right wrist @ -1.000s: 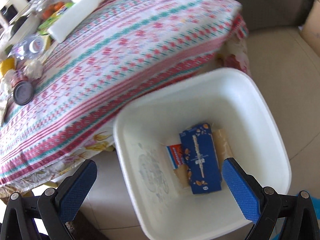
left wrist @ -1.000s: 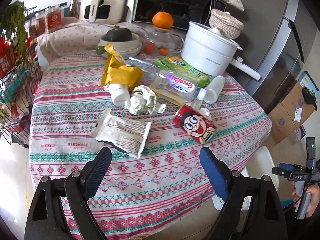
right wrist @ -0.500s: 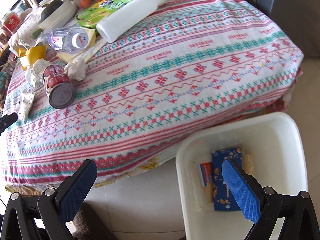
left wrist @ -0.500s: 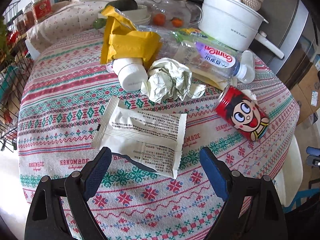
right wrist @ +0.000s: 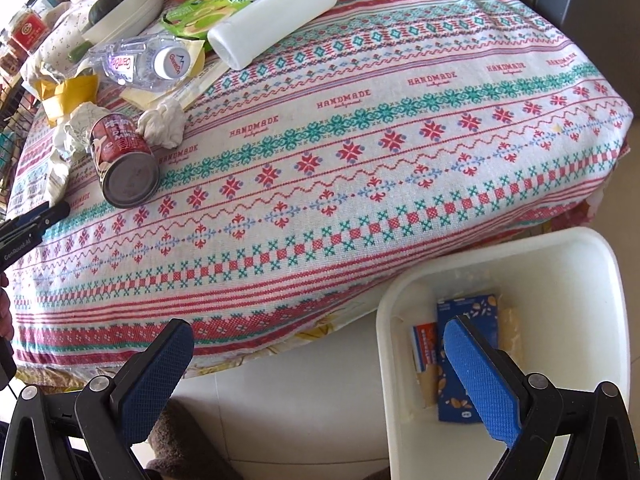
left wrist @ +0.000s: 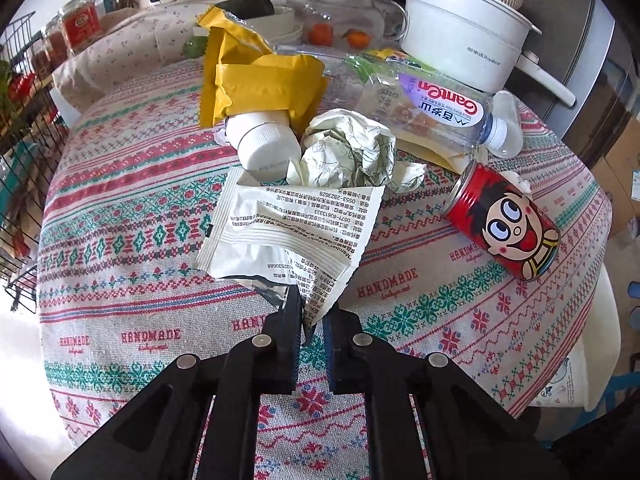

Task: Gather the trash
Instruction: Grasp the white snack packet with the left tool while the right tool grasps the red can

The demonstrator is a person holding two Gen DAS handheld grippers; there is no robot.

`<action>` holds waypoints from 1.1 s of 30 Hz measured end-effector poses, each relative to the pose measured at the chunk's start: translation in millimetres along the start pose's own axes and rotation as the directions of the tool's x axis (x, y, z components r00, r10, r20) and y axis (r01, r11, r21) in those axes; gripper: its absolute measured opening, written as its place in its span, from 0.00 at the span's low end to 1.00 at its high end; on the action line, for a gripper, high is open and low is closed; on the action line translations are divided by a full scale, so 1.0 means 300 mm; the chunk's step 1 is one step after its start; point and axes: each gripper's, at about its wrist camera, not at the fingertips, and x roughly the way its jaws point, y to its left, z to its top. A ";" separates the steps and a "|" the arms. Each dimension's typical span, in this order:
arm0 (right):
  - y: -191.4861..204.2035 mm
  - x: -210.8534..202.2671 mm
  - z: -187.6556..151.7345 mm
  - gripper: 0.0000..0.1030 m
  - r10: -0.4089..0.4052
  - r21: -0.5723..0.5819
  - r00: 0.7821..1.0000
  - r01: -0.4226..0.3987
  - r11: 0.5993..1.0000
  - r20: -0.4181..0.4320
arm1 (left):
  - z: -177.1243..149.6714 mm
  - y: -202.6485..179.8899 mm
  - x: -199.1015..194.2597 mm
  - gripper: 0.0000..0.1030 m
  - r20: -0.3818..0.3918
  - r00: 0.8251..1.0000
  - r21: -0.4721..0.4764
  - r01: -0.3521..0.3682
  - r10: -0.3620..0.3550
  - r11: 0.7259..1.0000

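My left gripper (left wrist: pixel 311 312) is shut on the near corner of a white printed wrapper (left wrist: pixel 292 228) lying on the patterned tablecloth (left wrist: pixel 132 236). Behind it lie crumpled paper (left wrist: pixel 352 152), a white jar (left wrist: pixel 266 148), a yellow wrapper (left wrist: pixel 256 80), a clear plastic bottle (left wrist: pixel 436 108) and a red cartoon can (left wrist: pixel 504 228). My right gripper (right wrist: pixel 316 364) is open and empty, low beside the table edge, over the near rim of the white bin (right wrist: pixel 568 264). The bin holds a blue box (right wrist: pixel 468 312). The can (right wrist: pixel 124 160) and the bottle (right wrist: pixel 140 62) show in the right wrist view too.
A white pot (left wrist: pixel 460 36), a glass jar with oranges (left wrist: pixel 344 20) and a bowl stand at the table's back. A wire rack (left wrist: pixel 20 152) is at the left. A white bottle (right wrist: pixel 280 20) and a green packet (right wrist: pixel 208 8) lie on the table.
My left gripper moved forward to the white wrapper and shut on its near corner. My right gripper swung up from the bin toward the table and stays open.
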 end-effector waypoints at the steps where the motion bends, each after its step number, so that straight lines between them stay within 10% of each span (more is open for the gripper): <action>1: 0.007 -0.001 0.001 1.00 0.000 -0.006 1.000 0.000 1.000 0.003 | -0.001 0.005 -0.011 0.07 0.008 1.000 -0.005 0.006 -0.006 1.000; 14: 0.254 -0.027 0.099 0.99 0.111 -0.144 0.987 -0.093 0.985 0.118 | -0.030 0.037 -0.231 0.03 0.126 0.984 -0.083 0.134 -0.123 0.987; 33: 0.472 0.278 0.238 0.79 0.222 -0.290 0.967 -0.179 0.940 0.123 | -0.034 0.046 -0.262 0.03 0.135 0.972 -0.116 0.206 -0.190 0.972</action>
